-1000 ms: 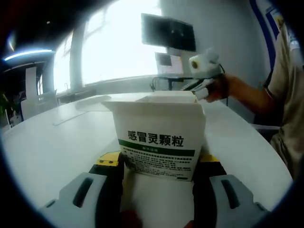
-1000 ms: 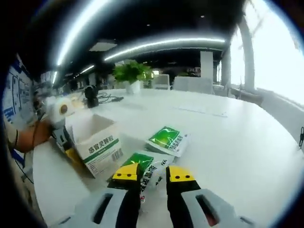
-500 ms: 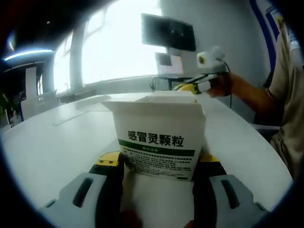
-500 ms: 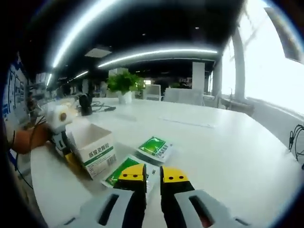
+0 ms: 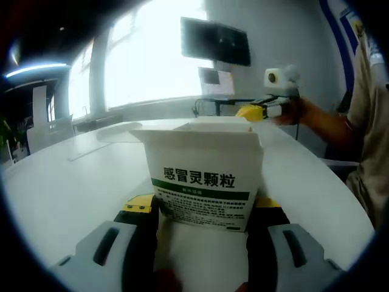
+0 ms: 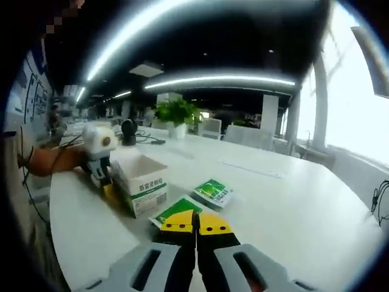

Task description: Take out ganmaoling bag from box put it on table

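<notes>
My left gripper (image 5: 203, 210) is shut on the lower sides of a white ganmaoling box (image 5: 203, 182) with a green stripe, standing on the white table (image 5: 73, 176) with its top open. In the right gripper view the same box (image 6: 144, 182) stands left of centre, the left gripper (image 6: 103, 167) at its far side. Two green and white ganmaoling bags lie flat on the table: one (image 6: 213, 191) to the right of the box, the other (image 6: 176, 211) just beyond my right gripper (image 6: 196, 224). That gripper is shut and holds nothing. It also appears behind the box (image 5: 258, 111).
A person's hand (image 5: 298, 112) and torso (image 5: 371, 121) are at the right of the left gripper view. A potted plant (image 6: 176, 112) and cables (image 6: 146, 139) sit at the table's far side. A dark monitor (image 5: 216, 39) hangs on the wall. The table (image 6: 292, 201) stretches wide to the right.
The right gripper's jaws have shut together and it has drawn up and back from the nearer bag, which stays on the table. The left gripper and box have not moved.
</notes>
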Demonstrator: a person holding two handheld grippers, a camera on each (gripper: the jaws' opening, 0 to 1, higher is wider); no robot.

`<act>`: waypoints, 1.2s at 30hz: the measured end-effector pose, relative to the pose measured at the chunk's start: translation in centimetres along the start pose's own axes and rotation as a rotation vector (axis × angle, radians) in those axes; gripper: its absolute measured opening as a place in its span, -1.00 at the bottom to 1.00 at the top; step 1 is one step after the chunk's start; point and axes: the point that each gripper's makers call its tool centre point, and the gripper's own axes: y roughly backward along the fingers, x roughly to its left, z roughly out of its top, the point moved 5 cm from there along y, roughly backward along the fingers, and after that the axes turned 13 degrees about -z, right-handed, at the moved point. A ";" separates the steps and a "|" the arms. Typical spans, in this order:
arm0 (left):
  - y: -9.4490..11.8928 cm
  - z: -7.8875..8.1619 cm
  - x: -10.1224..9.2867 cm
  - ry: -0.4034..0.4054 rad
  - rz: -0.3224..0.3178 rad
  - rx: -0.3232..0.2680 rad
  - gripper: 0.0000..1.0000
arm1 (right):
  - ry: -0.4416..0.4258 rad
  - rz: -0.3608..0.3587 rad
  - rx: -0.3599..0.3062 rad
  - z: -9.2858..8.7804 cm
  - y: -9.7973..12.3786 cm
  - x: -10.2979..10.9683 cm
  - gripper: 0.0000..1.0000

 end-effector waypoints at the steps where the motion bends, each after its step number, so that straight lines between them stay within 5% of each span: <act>1: 0.0 0.0 0.0 0.000 0.000 0.000 -0.02 | -0.002 0.005 -0.003 0.0 0.1 0.2 -1.00; 36: 0.0 0.0 0.0 0.000 0.000 0.000 -0.02 | -0.059 0.043 -0.036 -4.0 1.9 0.9 -1.00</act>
